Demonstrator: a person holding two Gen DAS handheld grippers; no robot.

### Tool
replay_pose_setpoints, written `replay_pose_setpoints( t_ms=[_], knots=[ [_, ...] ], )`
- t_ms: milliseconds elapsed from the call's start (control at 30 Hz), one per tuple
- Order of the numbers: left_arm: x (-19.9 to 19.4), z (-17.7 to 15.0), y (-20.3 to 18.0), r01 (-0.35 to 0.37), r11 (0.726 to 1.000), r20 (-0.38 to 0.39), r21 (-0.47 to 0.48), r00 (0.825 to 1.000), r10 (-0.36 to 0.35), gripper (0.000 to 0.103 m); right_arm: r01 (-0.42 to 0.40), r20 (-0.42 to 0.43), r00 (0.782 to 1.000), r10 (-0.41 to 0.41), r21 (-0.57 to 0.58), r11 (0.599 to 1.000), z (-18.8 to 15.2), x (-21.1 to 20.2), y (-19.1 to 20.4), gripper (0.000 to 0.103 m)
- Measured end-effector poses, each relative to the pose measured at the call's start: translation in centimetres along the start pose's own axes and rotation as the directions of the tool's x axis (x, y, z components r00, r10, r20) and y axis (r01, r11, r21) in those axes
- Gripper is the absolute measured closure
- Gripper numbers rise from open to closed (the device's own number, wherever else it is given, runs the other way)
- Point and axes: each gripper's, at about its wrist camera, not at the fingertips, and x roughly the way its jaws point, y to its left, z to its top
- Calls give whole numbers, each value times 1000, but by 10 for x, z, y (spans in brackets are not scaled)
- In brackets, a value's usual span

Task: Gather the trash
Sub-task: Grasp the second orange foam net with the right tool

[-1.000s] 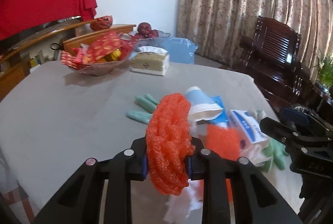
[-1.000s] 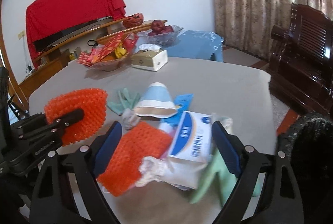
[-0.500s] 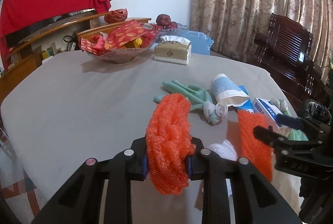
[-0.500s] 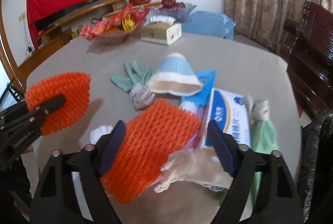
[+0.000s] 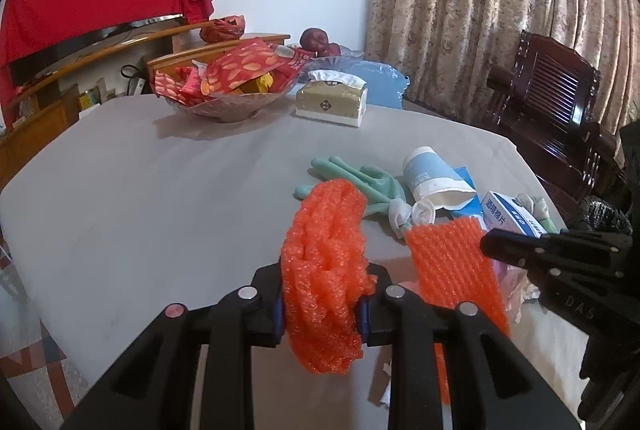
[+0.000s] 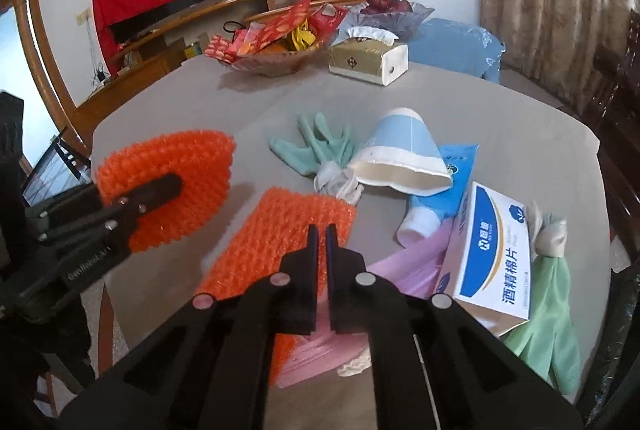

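My left gripper (image 5: 322, 294) is shut on a bunched orange foam net (image 5: 324, 262), held just above the grey table (image 5: 160, 198); the right wrist view shows that gripper (image 6: 160, 190) and its net (image 6: 192, 166) at the left. A second, flat orange foam net (image 6: 296, 218) lies in the trash pile. My right gripper (image 6: 320, 234) has its jaws pressed together on that net's middle, and its tip (image 5: 486, 244) sits on the net's right edge (image 5: 448, 254) in the left wrist view. Beside it lie a crushed paper cup (image 6: 400, 154), green gloves (image 6: 316, 142) and a blue-and-white box (image 6: 496, 262).
A pink plastic bag (image 6: 408, 266), a blue tube (image 6: 436, 198) and another green glove (image 6: 548, 310) are in the pile. A bowl of red packets (image 6: 280, 62) and a tissue box (image 6: 368, 62) stand at the far side. A black bag (image 6: 624, 310) hangs at the right; a wooden chair (image 5: 552, 98) stands beyond.
The right gripper's jaws went from wide open to shut over the flat orange net as it moved forward and tipped down. The left gripper shifted slightly, still holding its net.
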Motion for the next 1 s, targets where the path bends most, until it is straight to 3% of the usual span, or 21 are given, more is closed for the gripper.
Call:
replay_pose_setpoints(
  t_ms=[33,100,333,367,400,467,700,1000],
  knots=[
    [-1,0,-1,0,1000,-1,1,1000,0,77,-4,-7,1000,4,5,1000,0,0,0,82],
    [-3,-3,-1,1,1000,-5,3,1000,-1,77,-5,-9,1000,5,12,1000,-2,-1,2,52],
    [-2,-11,6,-11,1000,-28,-1,1000,11,77,-5,-83,997,7,21,1000,-13,23,3,48],
    [-1,-12,6,-10,1000,-33,-5,999,10,77,-17,-94,995,19,22,1000,-14,28,2,54],
    [-1,-12,6,-9,1000,-35,-7,999,9,77,-30,-98,995,32,20,999,-15,30,3,71],
    [-1,-12,6,-10,1000,-35,-6,999,9,77,-36,-95,995,37,10,999,-13,31,3,92],
    [-7,-6,5,-5,1000,-21,-11,1000,5,77,-93,33,995,91,53,994,9,-11,-3,93],
    [-40,26,-16,11,1000,66,8,998,-12,77,-63,212,976,57,21,998,36,-83,-6,93]
  ],
)
